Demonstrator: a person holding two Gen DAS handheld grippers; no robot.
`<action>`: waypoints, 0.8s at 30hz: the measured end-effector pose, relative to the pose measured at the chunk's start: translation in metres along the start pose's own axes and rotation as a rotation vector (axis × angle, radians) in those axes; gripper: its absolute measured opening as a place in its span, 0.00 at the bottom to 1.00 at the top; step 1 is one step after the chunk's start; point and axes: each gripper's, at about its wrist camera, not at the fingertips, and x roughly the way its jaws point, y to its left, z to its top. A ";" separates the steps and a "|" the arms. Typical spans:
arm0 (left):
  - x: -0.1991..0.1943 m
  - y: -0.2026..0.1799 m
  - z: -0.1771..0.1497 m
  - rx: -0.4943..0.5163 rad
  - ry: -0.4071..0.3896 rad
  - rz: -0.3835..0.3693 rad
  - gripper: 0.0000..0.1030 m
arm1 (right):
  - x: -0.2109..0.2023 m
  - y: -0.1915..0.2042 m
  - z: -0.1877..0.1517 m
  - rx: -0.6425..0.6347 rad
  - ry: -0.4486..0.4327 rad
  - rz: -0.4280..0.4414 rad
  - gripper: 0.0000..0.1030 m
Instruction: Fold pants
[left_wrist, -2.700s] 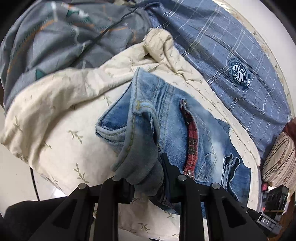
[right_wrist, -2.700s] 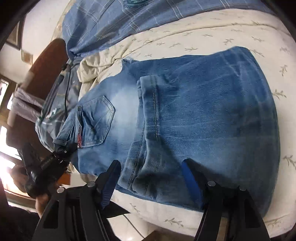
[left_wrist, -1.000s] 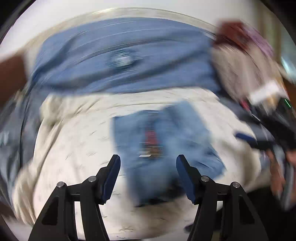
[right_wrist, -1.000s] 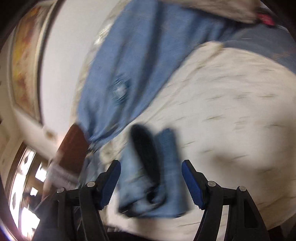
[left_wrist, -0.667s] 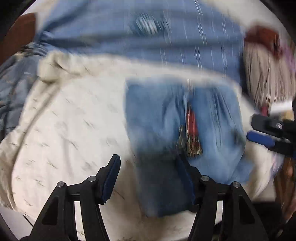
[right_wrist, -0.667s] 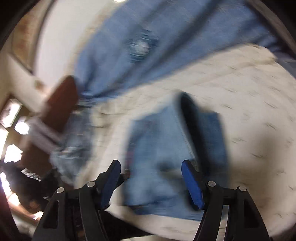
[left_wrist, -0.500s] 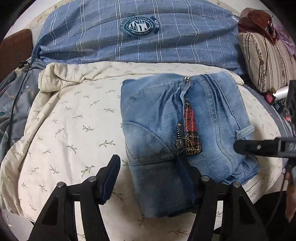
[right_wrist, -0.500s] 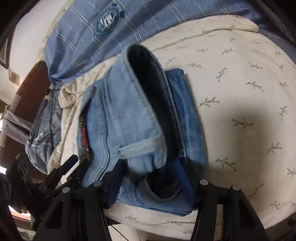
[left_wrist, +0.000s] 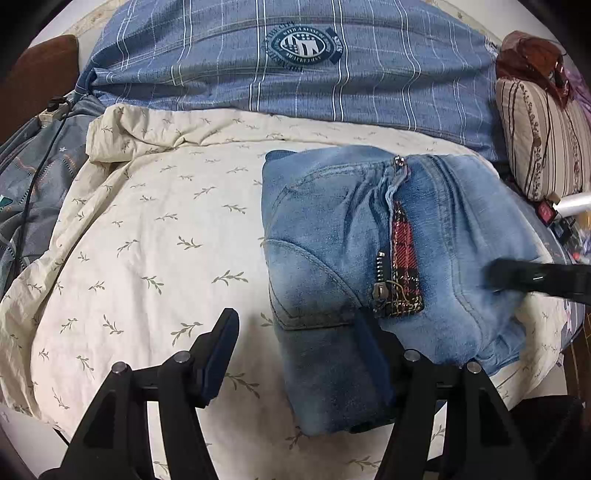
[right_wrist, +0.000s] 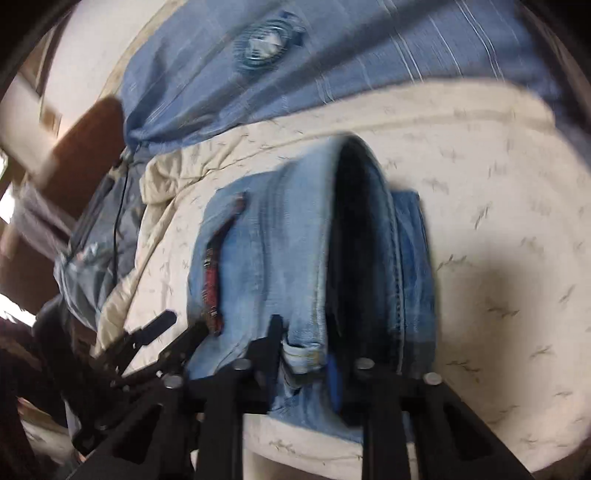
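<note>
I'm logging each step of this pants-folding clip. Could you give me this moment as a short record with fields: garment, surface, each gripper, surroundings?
garment: folded jeans, fly open, red plaid lining showing
surface: cream leaf-print sheet
left gripper: open, near corner of the jeans between its fingers, not pinched
right gripper: jaws have just been closing; shut on the jeans, gripping a belt-loop edge of the waistband
fold state: upper layer gapes on the right gripper's side
surroundings: blue plaid cover behind, striped pillow at far right
</note>
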 end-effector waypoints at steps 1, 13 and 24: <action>0.000 0.000 -0.001 0.001 0.001 -0.002 0.65 | -0.008 0.007 0.000 -0.027 -0.008 -0.024 0.16; -0.031 0.000 0.015 -0.042 -0.091 0.007 0.66 | 0.020 -0.025 -0.025 0.055 0.056 -0.064 0.21; 0.010 -0.022 0.007 0.105 0.020 0.102 0.71 | -0.061 -0.009 0.024 0.077 -0.172 0.147 0.38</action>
